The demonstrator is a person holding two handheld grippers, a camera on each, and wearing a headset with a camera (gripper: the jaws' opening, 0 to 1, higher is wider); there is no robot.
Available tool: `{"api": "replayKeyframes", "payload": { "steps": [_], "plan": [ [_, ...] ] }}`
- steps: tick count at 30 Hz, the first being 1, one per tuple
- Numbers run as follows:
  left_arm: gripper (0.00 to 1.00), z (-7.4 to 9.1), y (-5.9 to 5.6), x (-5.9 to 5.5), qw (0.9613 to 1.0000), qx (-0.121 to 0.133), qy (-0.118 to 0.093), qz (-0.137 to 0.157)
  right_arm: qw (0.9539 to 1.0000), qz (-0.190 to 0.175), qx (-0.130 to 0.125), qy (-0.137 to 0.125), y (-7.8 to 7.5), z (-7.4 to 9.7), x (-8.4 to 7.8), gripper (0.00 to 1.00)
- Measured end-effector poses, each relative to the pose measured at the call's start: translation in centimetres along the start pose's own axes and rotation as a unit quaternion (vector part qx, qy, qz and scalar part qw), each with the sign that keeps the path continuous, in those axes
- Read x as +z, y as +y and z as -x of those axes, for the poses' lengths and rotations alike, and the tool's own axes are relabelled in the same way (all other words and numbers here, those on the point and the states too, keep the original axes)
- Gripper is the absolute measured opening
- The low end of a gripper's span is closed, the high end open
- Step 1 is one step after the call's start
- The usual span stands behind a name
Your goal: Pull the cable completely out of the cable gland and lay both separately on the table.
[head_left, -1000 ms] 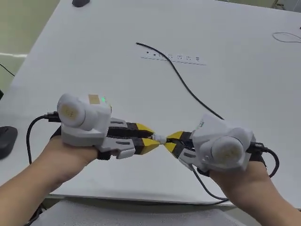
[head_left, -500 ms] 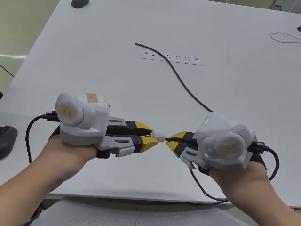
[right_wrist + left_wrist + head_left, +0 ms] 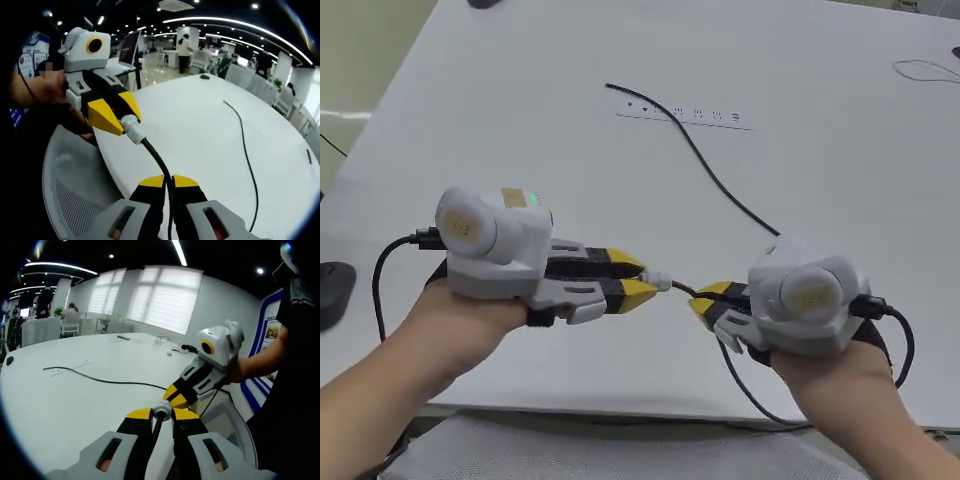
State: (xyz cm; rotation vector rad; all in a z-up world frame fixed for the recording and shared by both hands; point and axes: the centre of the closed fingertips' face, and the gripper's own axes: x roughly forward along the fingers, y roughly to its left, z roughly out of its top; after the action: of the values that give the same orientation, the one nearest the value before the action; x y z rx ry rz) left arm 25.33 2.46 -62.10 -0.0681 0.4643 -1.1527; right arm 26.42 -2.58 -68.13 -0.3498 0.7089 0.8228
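My left gripper is shut on the small white cable gland, held just above the near table edge. A short stretch of black cable runs from the gland into my right gripper, which is shut on it. In the right gripper view the cable rises from my right gripper to the gland in the left gripper's yellow tips. The left gripper view shows the gland between its own jaws and the right gripper close ahead. The cable's long part lies across the table.
A white power strip lies flat at the far middle of the white table. A thin white wire sits far right. A dark object is beyond the left edge. A grey mesh chair stands below the near edge.
The two grippers have drawn apart. The right gripper moved right and slightly down, so a short length of black cable now shows between it and the gland.
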Motion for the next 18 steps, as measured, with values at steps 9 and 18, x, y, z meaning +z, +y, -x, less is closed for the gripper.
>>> {"api": "replayKeyframes", "payload": {
  "steps": [9,18],
  "plan": [
    [0.14,0.3,0.3,0.3,0.9999,0.003,-0.009,0.009,0.9978,-0.061,-0.016,0.019,-1.6,-0.2,-2.7,0.00],
    [0.14,0.0,0.1,0.4,0.9999,0.003,-0.008,0.010,0.9928,-0.116,-0.013,0.029,-2.3,-0.5,-4.5,0.00]
  ]
}}
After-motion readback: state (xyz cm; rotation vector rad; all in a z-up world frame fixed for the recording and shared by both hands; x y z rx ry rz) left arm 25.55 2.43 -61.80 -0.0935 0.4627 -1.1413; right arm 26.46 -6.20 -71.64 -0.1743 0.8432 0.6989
